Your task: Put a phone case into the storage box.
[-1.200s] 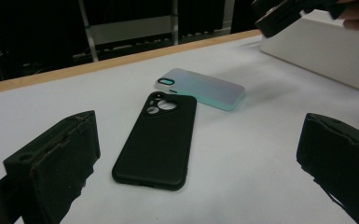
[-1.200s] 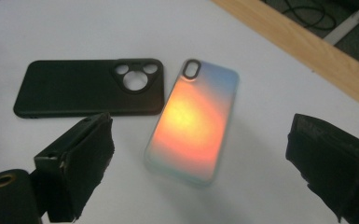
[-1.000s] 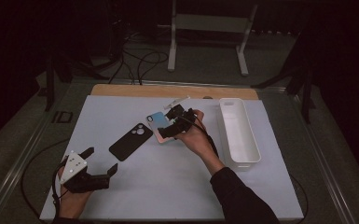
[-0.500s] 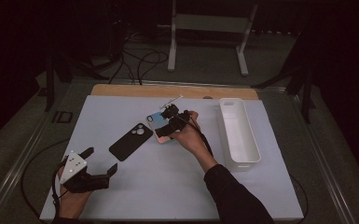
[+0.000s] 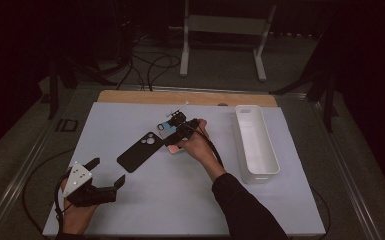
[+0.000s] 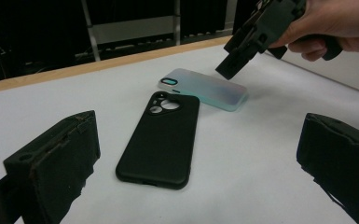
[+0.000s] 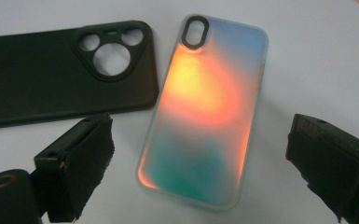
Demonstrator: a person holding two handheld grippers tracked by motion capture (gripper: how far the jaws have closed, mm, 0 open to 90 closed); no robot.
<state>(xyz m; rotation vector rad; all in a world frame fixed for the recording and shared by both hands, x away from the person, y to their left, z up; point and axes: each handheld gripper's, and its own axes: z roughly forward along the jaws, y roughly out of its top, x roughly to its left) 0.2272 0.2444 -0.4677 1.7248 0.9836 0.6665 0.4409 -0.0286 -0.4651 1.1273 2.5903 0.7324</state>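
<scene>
Phone cases, two of them, lie flat mid-bench on the white mat: a black case (image 5: 140,152) and an iridescent case (image 5: 167,131) just beside it at its 2 o'clock. In the left gripper view we see their camera-cutout ends near each other, hard to tell if they touch.

Our right gripper (image 5: 176,131) hangs over the iridescent case (image 7: 205,109), fingers (image 7: 77,165) spread wide to either side of it and holding nothing; in the right gripper view the case sits between them, camera hole at 12 o'clock, with the black case (image 7: 51,72) at 10 o'clock. We can't tell if the fingers touch the mat.

Our left gripper (image 5: 105,172) rests at the bench's 7 o'clock corner, well apart from both cases, fingers (image 6: 58,161) wide open and empty, pointed at the black case (image 6: 161,140).

A white tray (image 5: 272,167) stands at 3 o'clock of the cases, long side running 12 to 6.
</scene>
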